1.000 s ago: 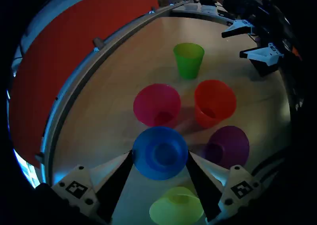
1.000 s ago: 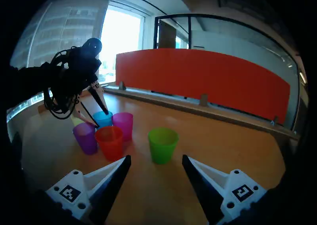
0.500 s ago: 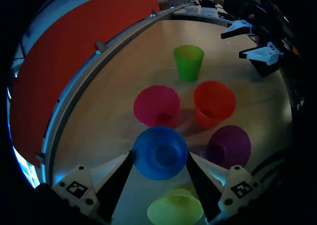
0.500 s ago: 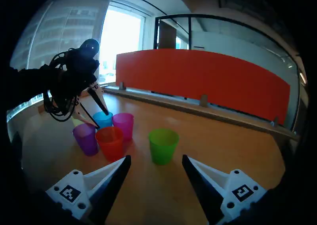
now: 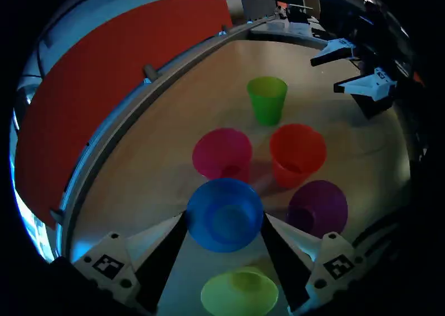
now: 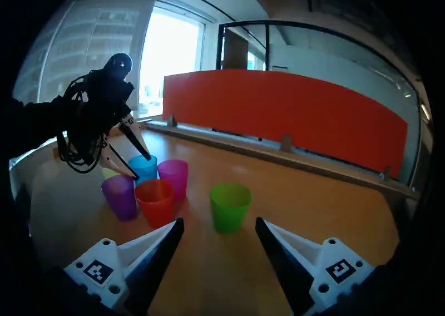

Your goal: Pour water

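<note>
Left gripper [image 5: 224,220] is gripping the blue cup [image 5: 223,202], one finger pressing on each side of its wall, jaws partly closed around it. Cannot tell whether the cup is resting on the wooden table [image 5: 167,149] or just off it; water inside is too dim to tell. Yellow-green cup [image 5: 239,292] is sitting just beside it on the near side. Beyond it, pink cup [image 5: 222,152] and orange cup [image 5: 297,149] are standing upright side by side, purple cup [image 5: 318,206] next to the orange one. Green cup [image 5: 267,96] is standing apart, farther out. Right gripper [image 6: 218,222] is hovering low over the table with jaws wide open, holding nothing, green cup just ahead of its fingers. Red partition [image 6: 289,110] is running along the table's far edge.
</note>
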The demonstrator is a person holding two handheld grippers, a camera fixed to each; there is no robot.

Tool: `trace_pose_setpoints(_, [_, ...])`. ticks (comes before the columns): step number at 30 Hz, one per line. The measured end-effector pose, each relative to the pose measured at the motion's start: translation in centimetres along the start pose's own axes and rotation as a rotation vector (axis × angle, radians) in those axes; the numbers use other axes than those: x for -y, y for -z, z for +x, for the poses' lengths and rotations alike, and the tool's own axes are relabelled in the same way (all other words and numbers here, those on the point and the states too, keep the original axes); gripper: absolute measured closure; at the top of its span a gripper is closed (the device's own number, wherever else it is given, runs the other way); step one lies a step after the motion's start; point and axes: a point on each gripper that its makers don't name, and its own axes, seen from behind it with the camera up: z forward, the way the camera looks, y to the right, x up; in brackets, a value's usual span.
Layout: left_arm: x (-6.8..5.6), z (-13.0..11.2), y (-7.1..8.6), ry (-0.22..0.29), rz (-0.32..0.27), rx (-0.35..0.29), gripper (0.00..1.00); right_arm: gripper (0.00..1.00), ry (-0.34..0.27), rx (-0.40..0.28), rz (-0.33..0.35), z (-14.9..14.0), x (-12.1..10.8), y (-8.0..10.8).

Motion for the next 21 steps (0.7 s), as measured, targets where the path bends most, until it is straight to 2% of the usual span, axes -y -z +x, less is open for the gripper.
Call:
trace_pose_setpoints(9, [1.8,1.2,2.4,0.034,0.057,-0.067,0.11,0.0,0.017,0.019,0.003,0.4,0.1,-0.8])
trace_pose_setpoints(21, [1.7,1.8,6.1,0.12,0.092,-0.156,0.11,0.0,0.029,0.064,0.006,0.4,-0.5,-2.8])
